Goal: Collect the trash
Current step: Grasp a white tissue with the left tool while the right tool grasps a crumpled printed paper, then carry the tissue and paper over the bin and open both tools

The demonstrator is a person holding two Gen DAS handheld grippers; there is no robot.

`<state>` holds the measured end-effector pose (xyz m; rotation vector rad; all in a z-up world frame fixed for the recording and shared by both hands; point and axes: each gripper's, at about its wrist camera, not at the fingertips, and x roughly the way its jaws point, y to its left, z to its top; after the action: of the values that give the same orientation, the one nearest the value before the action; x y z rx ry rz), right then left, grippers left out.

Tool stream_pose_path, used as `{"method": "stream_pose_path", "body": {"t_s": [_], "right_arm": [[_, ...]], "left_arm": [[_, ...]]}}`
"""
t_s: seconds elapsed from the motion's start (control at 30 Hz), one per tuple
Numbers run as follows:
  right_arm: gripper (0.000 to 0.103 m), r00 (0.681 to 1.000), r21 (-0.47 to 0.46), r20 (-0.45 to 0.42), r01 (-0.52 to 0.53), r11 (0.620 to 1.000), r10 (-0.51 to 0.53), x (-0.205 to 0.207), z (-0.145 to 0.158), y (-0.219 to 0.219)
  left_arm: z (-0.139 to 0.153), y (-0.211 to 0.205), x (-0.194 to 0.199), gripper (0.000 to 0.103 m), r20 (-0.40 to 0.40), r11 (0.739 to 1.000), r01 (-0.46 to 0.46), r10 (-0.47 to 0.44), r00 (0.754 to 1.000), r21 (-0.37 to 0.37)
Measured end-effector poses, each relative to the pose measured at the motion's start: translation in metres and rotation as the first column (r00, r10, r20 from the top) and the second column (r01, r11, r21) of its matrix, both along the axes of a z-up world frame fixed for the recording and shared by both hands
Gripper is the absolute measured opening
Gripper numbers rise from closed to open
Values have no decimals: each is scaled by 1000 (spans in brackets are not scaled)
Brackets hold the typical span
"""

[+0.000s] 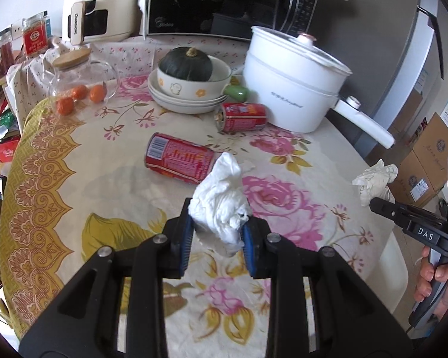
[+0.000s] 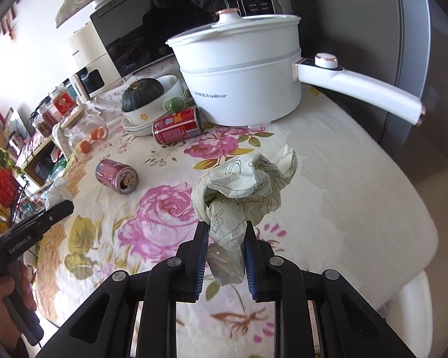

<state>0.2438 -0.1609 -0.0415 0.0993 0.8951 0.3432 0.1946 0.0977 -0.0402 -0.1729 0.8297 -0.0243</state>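
Note:
My left gripper is shut on a crumpled white tissue, held above the flowered tablecloth. My right gripper is shut on a crumpled sheet of pale lined paper with pen drawings, also lifted off the table. That paper ball and the right gripper show at the right edge of the left wrist view. Two red drink cans lie on their sides on the cloth: one near the middle, one beside the white pot.
A white electric pot with a long handle stands at the back, next to stacked bowls holding a dark green squash. A glass jar with orange fruit, an air fryer and a microwave line the rear. Cardboard boxes sit beyond the table's right edge.

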Motion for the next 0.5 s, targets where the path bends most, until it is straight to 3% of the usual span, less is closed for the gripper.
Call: {"method": "stream_pose_path", "body": {"t_s": [0.23, 0.5], "right_arm": [[23, 1000, -3, 7, 14, 1000, -14, -35, 23, -17], [23, 999, -10, -24, 32, 999, -32, -80, 30, -37]], "left_arm": [[17, -26, -30, 31, 3, 999, 49, -49, 999, -2], [19, -51, -66, 31, -11, 995, 75, -76, 997, -71]]}}
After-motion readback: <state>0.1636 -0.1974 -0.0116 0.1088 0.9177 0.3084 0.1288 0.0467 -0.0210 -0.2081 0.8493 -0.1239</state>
